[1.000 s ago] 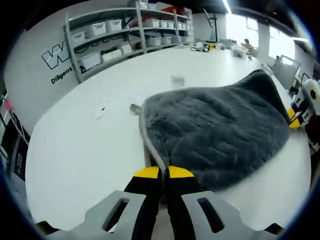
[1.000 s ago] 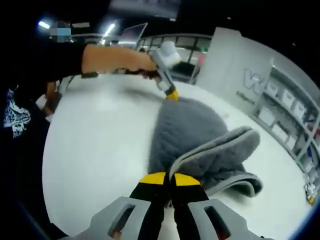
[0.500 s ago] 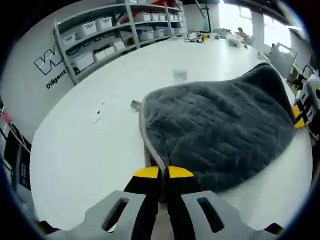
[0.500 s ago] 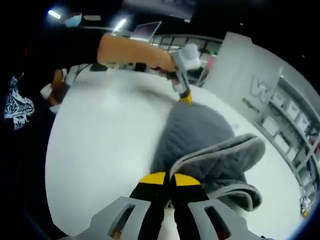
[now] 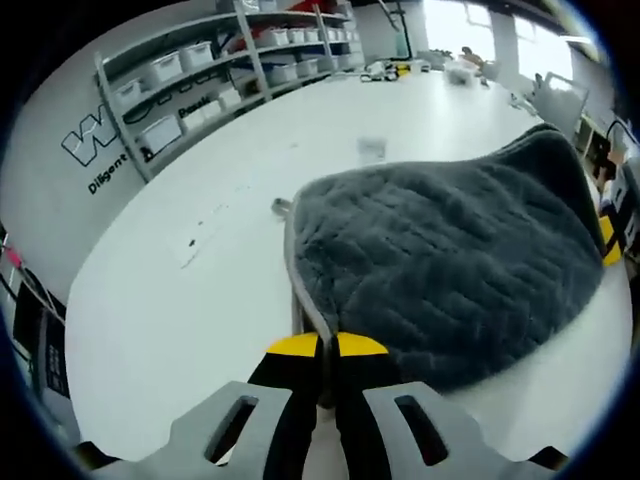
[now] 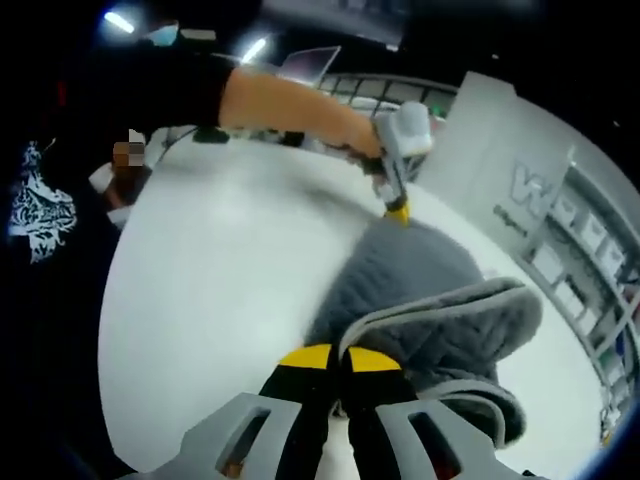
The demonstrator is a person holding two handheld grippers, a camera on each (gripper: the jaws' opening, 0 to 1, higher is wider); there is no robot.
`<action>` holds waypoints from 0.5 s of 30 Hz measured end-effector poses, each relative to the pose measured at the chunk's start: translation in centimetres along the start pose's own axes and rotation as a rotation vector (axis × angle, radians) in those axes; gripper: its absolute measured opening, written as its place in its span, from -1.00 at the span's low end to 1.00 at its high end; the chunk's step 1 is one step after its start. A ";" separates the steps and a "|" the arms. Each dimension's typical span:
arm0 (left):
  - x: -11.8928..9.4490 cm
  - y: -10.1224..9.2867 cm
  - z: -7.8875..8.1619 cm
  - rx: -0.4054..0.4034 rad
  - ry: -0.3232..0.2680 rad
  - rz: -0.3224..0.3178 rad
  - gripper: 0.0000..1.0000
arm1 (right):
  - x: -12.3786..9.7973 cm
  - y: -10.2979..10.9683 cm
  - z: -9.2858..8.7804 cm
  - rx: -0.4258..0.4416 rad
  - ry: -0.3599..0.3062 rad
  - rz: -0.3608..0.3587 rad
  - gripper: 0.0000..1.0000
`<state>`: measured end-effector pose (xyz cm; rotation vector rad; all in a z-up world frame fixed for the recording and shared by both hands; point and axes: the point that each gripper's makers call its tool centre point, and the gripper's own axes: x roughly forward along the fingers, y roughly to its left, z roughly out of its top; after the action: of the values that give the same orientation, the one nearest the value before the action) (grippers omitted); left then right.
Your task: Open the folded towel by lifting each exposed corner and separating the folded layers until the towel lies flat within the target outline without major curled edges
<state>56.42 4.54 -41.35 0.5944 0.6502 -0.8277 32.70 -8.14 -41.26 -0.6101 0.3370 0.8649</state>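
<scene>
Since a second ago the far end of the grey towel [image 5: 450,270] has risen and spread wider ahead of the left tongs [image 5: 328,345], and in the right gripper view the left tongs [image 6: 398,212] have drawn further off with their corner. The white surface [image 5: 180,300] is broad, smooth and round-edged, running out on all sides of both tongs. The towel lies on it, plush and quilted with a paler bound hem, stretched between the two tongs; ahead of the right tongs [image 6: 340,357] a folded layer [image 6: 450,320] curls up over the lower one. Both pairs of tongs are closed, each pinching a towel corner at its yellow tips. Beyond the left tongs, metal shelving [image 5: 230,60] holds pale storage bins [image 5: 160,128] whose contents cannot be made out. A small grey scrap [image 5: 282,207] lies just past the towel's hem.
</scene>
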 end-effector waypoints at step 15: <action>1.0 -0.3 1.2 0.147 0.025 0.003 -0.97 | 0.8 1.0 0.9 -0.057 0.024 0.006 -1.00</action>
<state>57.06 3.08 -41.35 0.7402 0.6142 -0.8711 32.42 -6.57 -41.32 -0.6737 0.3371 0.8756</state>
